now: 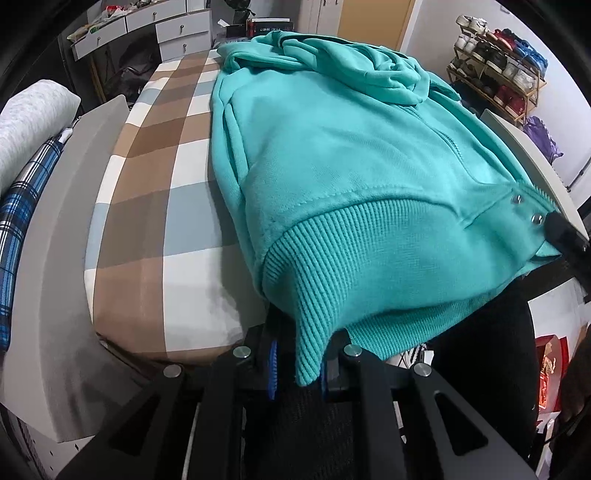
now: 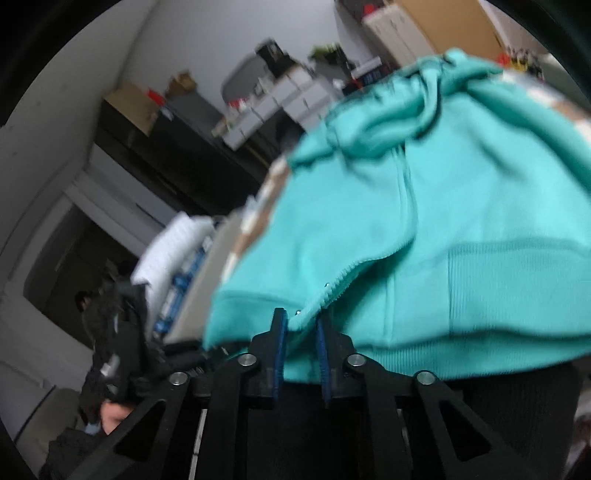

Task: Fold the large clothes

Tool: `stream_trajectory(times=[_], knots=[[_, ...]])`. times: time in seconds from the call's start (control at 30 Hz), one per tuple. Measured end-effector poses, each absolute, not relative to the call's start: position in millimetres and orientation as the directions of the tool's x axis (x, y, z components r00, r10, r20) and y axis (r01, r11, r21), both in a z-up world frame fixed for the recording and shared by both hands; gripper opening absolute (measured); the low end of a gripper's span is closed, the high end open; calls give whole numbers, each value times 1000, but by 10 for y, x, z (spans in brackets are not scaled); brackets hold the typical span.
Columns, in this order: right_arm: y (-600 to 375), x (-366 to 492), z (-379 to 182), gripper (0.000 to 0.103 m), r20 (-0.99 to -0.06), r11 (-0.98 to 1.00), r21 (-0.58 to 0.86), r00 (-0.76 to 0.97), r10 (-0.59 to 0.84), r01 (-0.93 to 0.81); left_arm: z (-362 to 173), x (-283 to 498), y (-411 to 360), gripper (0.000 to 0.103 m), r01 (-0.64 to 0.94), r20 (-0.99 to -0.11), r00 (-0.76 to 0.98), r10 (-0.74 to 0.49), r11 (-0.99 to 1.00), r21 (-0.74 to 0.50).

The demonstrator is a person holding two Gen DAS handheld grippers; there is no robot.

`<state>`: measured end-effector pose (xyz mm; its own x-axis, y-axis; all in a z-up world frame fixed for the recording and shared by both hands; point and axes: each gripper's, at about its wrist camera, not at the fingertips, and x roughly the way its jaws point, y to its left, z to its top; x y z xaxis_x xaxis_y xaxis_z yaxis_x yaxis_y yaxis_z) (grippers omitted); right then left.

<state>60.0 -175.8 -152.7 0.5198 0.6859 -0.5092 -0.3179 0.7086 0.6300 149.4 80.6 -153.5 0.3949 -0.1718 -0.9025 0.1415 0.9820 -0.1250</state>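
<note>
A teal zip-up hoodie lies on a checked bed, hood at the far end, ribbed hem toward me and lifted off the near edge. My left gripper is shut on the left corner of the ribbed hem. My right gripper is shut on the hem beside the zipper; it shows in the left wrist view as a black tip at the hem's right corner. The right wrist view of the hoodie is blurred.
A grey bed frame runs along the left, with a blue plaid cloth and a white pillow beside it. White drawers stand at the back, a shoe rack at the right. A person's dark legs are below the hem.
</note>
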Motion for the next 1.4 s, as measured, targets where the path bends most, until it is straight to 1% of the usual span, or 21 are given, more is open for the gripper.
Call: stream_trajectory(times=[0.13,0.23,0.43,0.47,0.5,0.53,0.63,0.67,0.7,0.83,0.87,0.9,0.97,1.03,1.07,1.13,1.2,1.23,1.3,1.33,1.4], knots=[[-1943,547,-1491,8,-539,747,607,551,637,-269,-1533,1473,905,15,130,-895,386,-221,974,-184],[-2069,497,-1580,7,-567,767,599,555,609,-229,-1485,1409,999,20,143,-890,367,-272,961,-235],[-2074,420,-1894,6,-657,814,551,505,560,-186,-989,1332,1110,22,212,-805,398,-440,898,-386],[-2066,410,-1925,2,-662,816,547,502,557,-184,-901,1359,1072,30,237,-790,401,-463,886,-398],[-2071,403,-1962,2,-671,821,543,498,549,-175,-790,1414,993,36,272,-783,393,-482,874,-402],[-2074,401,-1987,2,-676,825,539,496,545,-171,-731,1461,950,48,288,-778,388,-495,867,-408],[-2142,383,-2034,2,-682,826,543,494,539,-151,-461,1650,770,52,343,-707,437,-556,830,-441],[-2166,371,-2028,3,-674,817,555,492,551,-154,-464,1731,709,62,354,-699,453,-554,831,-429],[-2200,331,-2000,4,-652,801,573,497,572,-170,-548,1835,634,67,364,-714,434,-550,832,-419],[-2293,203,-1768,5,-593,788,572,549,589,-228,-1430,2177,418,66,267,-850,205,-485,863,-428],[-2349,181,-1652,5,-570,789,563,575,587,-246,-1575,2171,416,62,244,-858,189,-477,869,-430],[-2381,195,-1543,6,-561,802,539,601,569,-256,-1542,2079,424,64,277,-829,263,-494,862,-425],[-2448,248,-1374,9,-562,838,481,643,519,-256,-1543,2003,401,64,299,-831,282,-480,867,-399],[-2475,444,-1259,24,-601,878,412,651,463,-244,-1548,1938,395,64,296,-820,322,-473,873,-387],[-2468,549,-1248,33,-624,894,380,649,436,-236,-1541,1887,344,64,318,-827,339,-449,882,-348],[-2439,723,-1306,36,-660,921,314,644,386,-230,-1539,1826,259,64,343,-840,361,-405,895,-284],[-2374,933,-1570,38,-777,957,224,558,291,-187,-1534,1766,202,65,359,-850,374,-371,903,-237],[-2357,971,-1731,38,-826,959,219,489,280,-179,-1531,1752,193,65,363,-852,377,-363,904,-225],[-2358,827,-1794,41,-802,958,189,528,278,-217,-1511,1768,251,65,360,-854,373,-364,905,-228],[-2342,805,-1849,42,-826,956,182,492,275,-230,-1511,1779,298,65,353,-852,371,-369,905,-238],[-2411,704,-1816,41,-809,952,197,510,293,-235,-1462,1768,383,65,320,-850,363,-382,908,-271]])
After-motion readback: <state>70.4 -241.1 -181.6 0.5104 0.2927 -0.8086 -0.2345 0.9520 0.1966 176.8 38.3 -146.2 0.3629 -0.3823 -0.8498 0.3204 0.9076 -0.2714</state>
